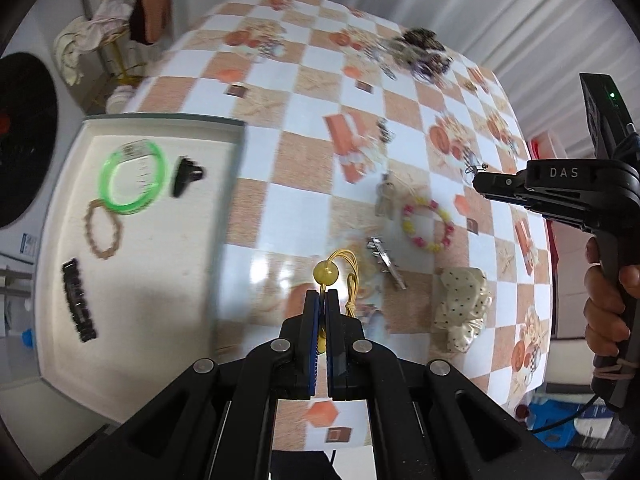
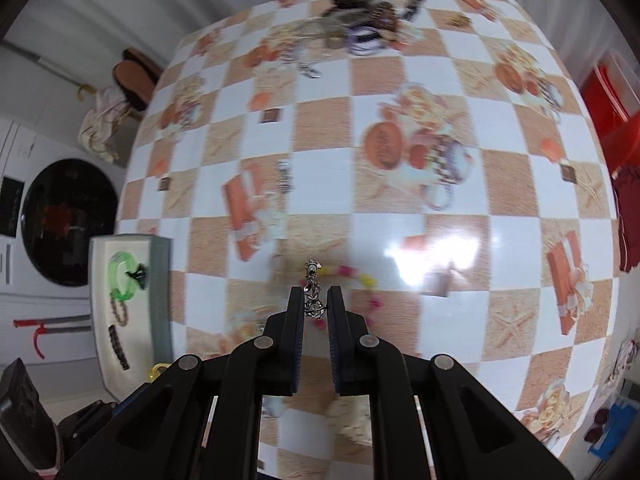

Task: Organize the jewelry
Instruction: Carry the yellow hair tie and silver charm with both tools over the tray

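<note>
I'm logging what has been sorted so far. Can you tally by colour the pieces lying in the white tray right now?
In the white tray, seen from the left wrist:
Green: 1, the green bangle
Brown: 1, the brown bead bracelet
Black: 2, the small black clip and the long black hair clip
Total: 4

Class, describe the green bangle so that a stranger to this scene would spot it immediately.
Find the pale tray at the left edge of the checkered table. In its far part lies the green bangle, overlapping a brown beaded bracelet. It is the only bright, translucent green ring there.
</note>
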